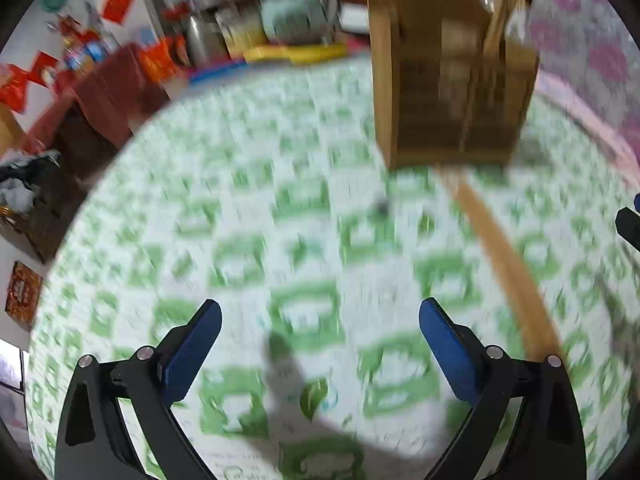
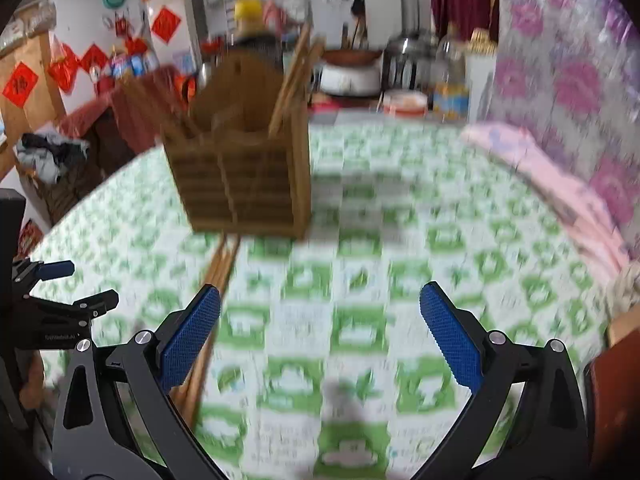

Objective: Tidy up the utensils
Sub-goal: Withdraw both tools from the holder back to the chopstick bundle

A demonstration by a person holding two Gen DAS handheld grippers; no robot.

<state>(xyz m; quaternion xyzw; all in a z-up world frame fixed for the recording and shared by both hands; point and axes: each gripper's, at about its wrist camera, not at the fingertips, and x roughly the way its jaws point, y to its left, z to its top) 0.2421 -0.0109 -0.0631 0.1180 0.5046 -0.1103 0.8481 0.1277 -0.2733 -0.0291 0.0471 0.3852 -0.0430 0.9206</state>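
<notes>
Left wrist view, blurred: left claw (image 1: 320, 312) hovering spread wide over the counter (image 1: 248, 216), with its green-and-white patterned cloth, pinching nothing. Wooden utensil holder (image 1: 452, 96) standing upright far ahead toward the right, some sticks poking out of its top. Loose chopsticks (image 1: 504, 264) lying flat on the cloth, running from the holder's base toward the right blue pad. Other claw's tip peeking in at the right edge.

Right wrist view, also blurred: right claw (image 2: 320, 304) likewise gaping wide, gripping nothing. Utensil holder (image 2: 244, 168) standing ahead and to the left, chopsticks leaning out of its compartments. Loose chopsticks (image 2: 220, 276) stretching from its base down past and under the left pad. Left claw (image 2: 56, 276) showing at the left edge.
</notes>
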